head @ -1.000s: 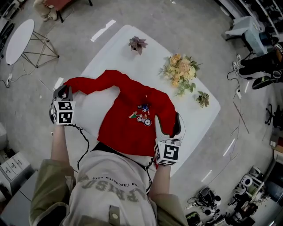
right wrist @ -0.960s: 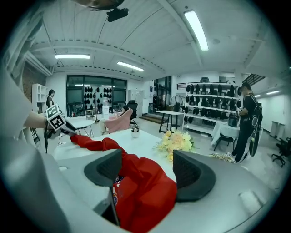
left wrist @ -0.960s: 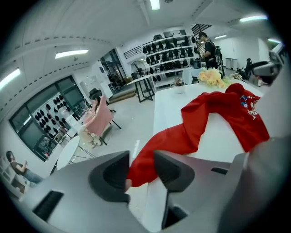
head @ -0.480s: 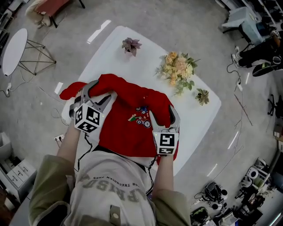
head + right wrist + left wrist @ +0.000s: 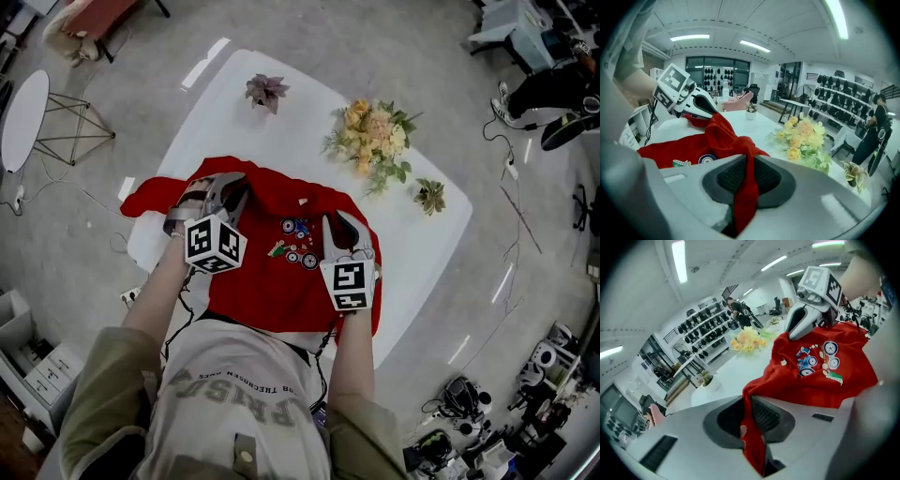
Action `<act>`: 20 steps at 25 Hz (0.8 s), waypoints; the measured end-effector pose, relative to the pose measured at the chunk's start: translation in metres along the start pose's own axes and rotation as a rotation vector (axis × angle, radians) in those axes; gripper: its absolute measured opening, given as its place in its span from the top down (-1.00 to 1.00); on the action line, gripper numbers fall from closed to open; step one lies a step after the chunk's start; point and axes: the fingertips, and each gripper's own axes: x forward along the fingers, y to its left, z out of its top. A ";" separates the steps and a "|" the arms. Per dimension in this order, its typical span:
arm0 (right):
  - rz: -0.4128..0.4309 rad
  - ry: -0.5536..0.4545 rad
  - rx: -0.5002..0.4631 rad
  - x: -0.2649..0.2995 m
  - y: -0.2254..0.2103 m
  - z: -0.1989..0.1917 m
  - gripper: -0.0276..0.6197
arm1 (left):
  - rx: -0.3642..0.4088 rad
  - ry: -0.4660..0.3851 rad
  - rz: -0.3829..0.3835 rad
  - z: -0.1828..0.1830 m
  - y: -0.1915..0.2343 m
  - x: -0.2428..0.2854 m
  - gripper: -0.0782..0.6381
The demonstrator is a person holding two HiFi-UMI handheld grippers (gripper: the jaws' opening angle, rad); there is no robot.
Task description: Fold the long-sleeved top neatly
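The red long-sleeved top (image 5: 272,281) lies face up on the white table (image 5: 422,244), its printed front (image 5: 820,362) showing. Its left sleeve (image 5: 150,197) trails towards the table's left edge. My left gripper (image 5: 225,187) is at the left shoulder, its jaws closing with a fold of red cloth (image 5: 752,441) pinched between the pads. My right gripper (image 5: 339,227) is at the right shoulder, its jaws closing too, with a ridge of red cloth (image 5: 746,187) pressed between them. Each gripper shows in the other's view: the right gripper (image 5: 801,322) and the left gripper (image 5: 701,105).
A yellow flower bouquet (image 5: 373,141) lies on the table beyond the top. A small purple plant (image 5: 265,91) stands at the far corner and a small green plant (image 5: 430,196) at the right. A round side table (image 5: 23,117) stands on the floor at left.
The left gripper let go of the sleeve end at the table's left edge, moved right to the shoulder and closed on cloth there. The right gripper, open before, sank and closed on the right shoulder.
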 end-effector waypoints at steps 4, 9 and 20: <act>-0.053 -0.048 0.028 -0.018 -0.032 0.022 0.79 | -0.095 -0.083 0.018 0.026 0.028 -0.010 0.67; -0.124 -0.052 0.017 -0.024 -0.085 0.042 0.80 | -0.178 -0.098 0.057 0.045 0.071 0.005 0.67; -0.150 0.122 0.053 0.039 -0.115 -0.003 0.79 | -0.276 0.085 0.052 0.012 0.068 0.081 0.63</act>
